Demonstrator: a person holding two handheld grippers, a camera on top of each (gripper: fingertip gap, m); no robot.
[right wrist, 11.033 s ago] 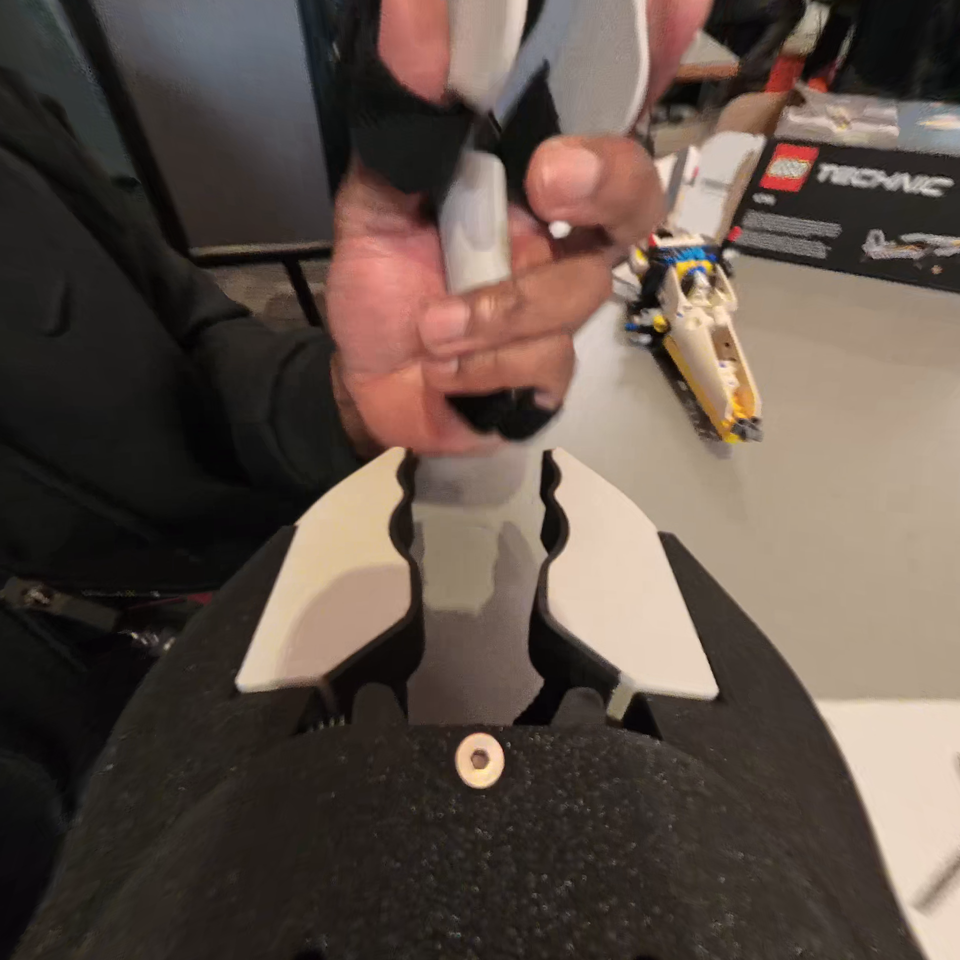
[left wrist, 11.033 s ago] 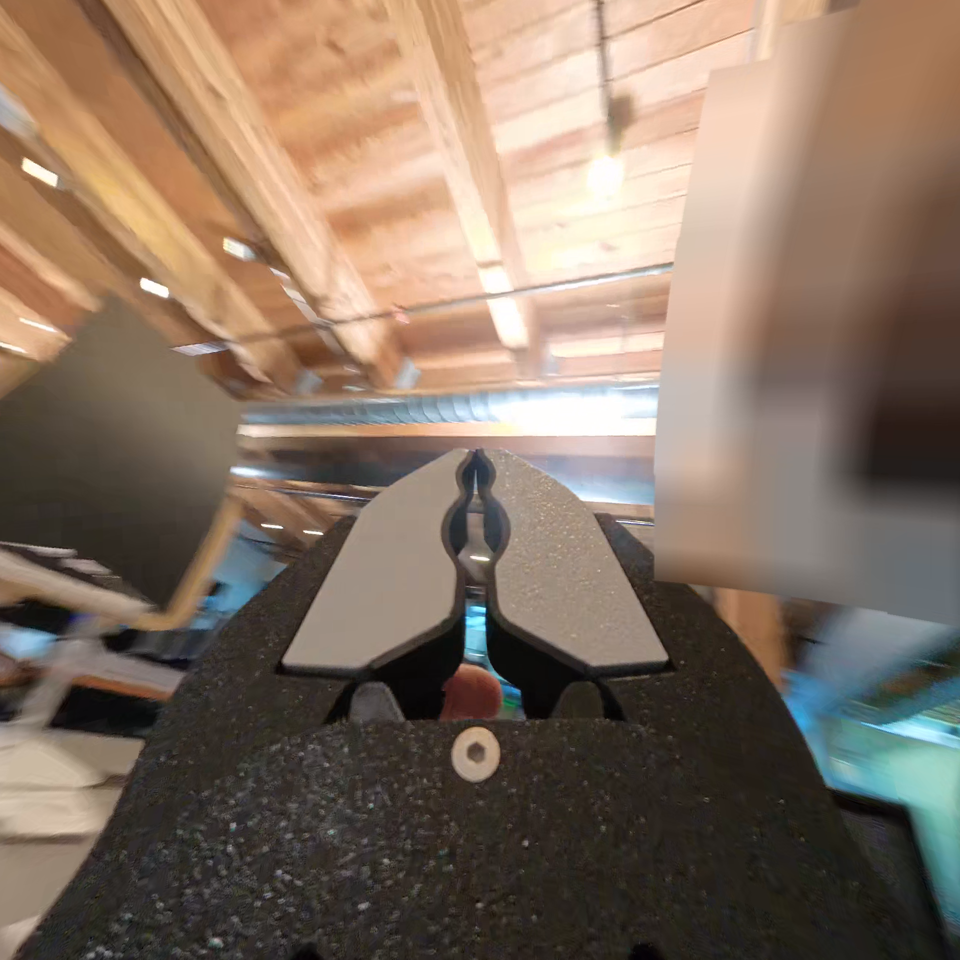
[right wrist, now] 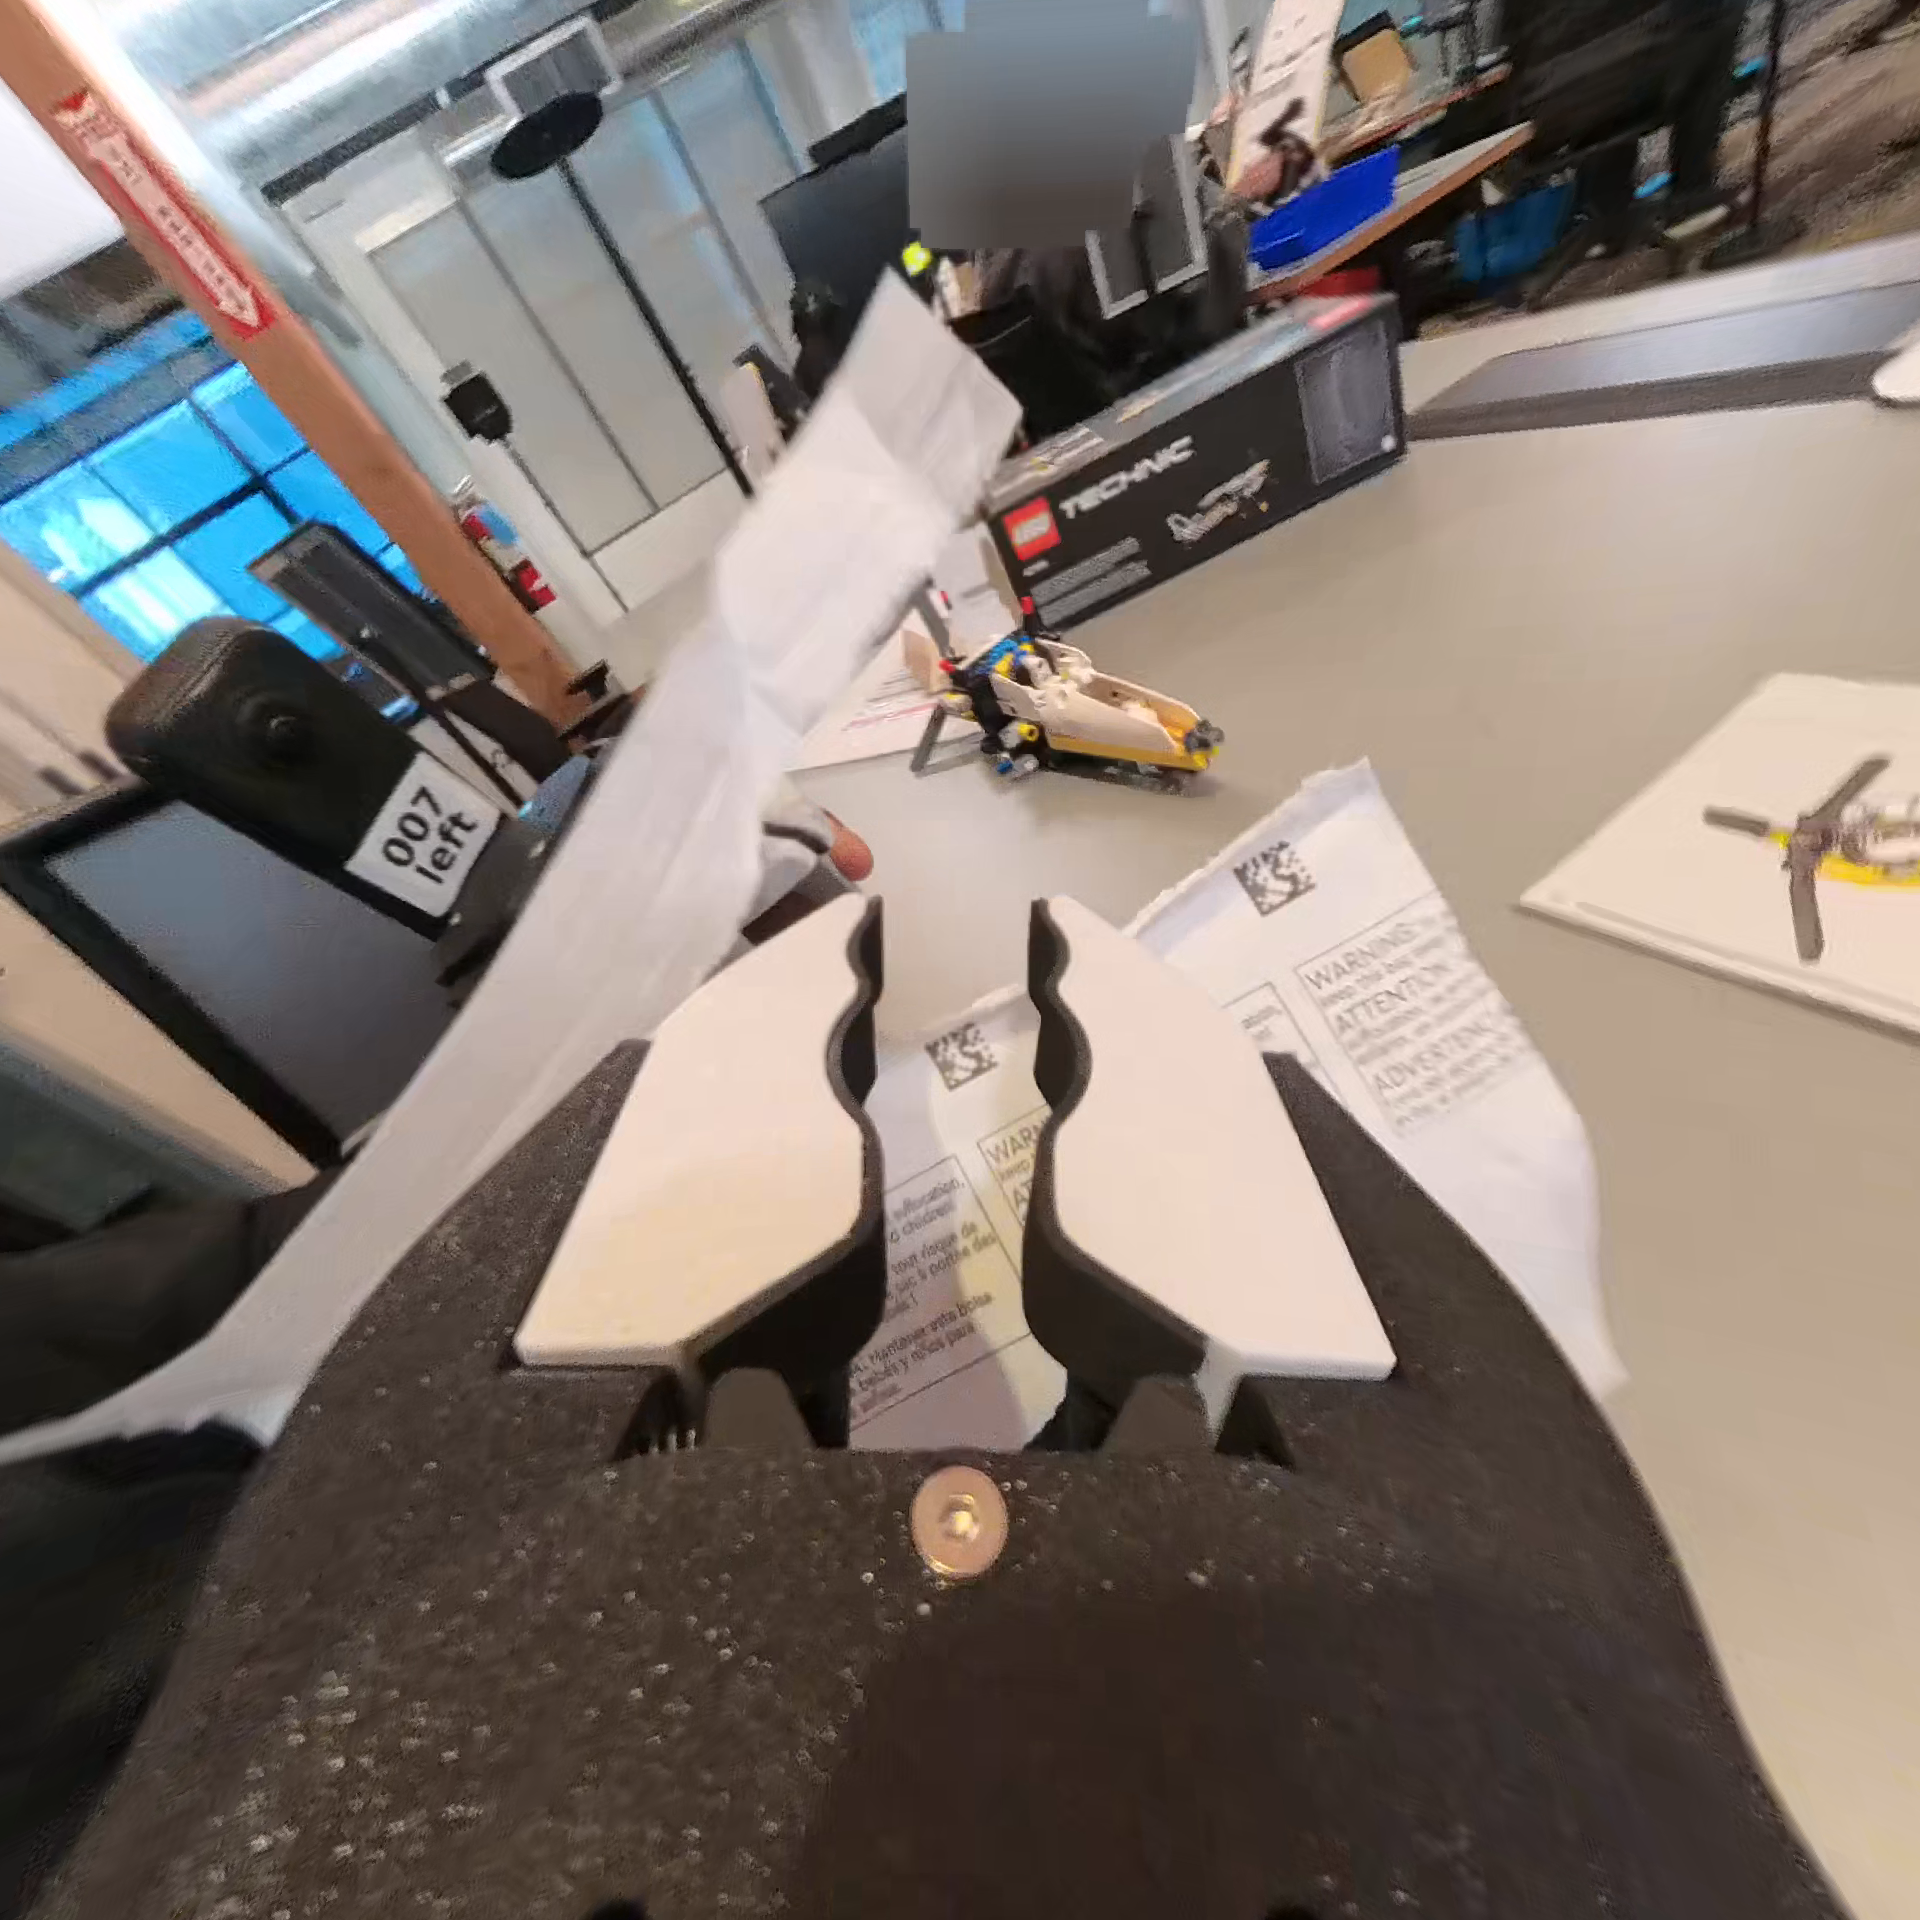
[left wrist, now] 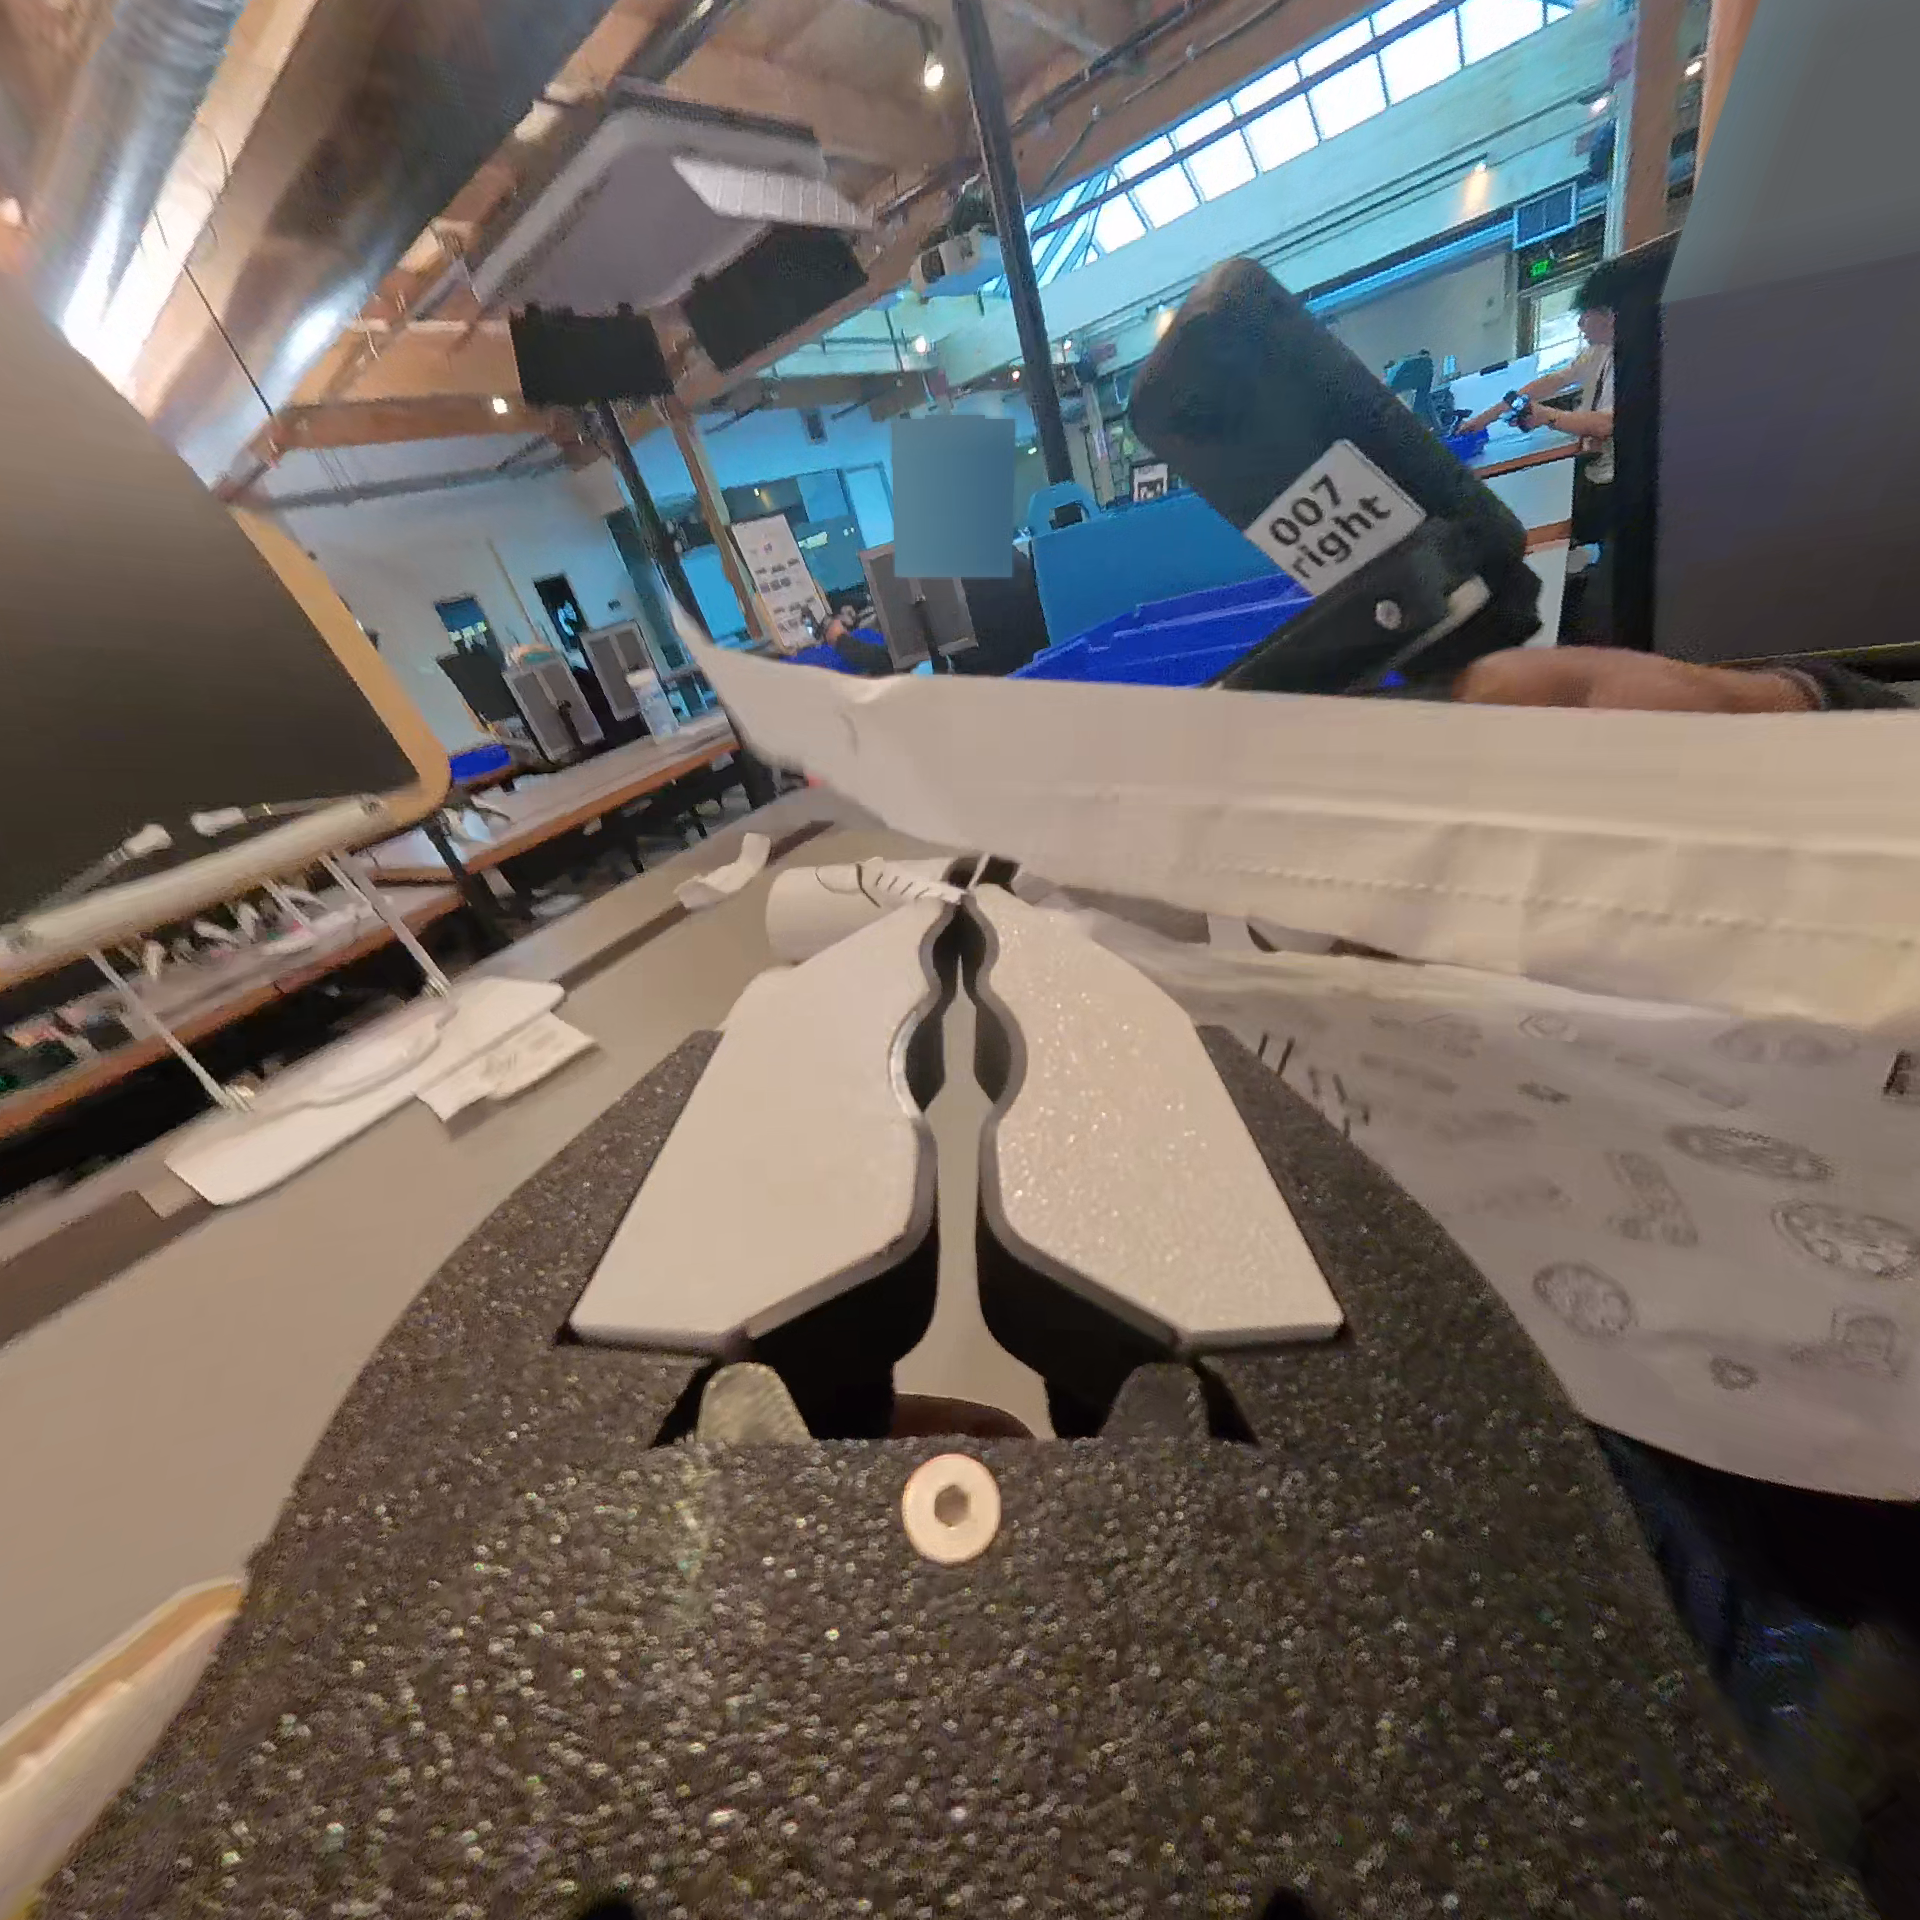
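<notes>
toy aircraft (right wrist: 1081,701) | black box (right wrist: 1195,488) | blue bins (left wrist: 1164,634) | grey table (right wrist: 1558,582)

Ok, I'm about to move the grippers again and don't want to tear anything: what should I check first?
1. Left gripper shut, tips on the torn edge of the white paper strip: ok.
2. Right gripper open, nothing between its fingers: ok.
3. Printed white bag lying on the grey table beneath the right gripper: ok.
4. Toy brick aircraft model apart from both grippers: ok.
5. How firmly the left pads hold the strip: cannot tell.
</notes>
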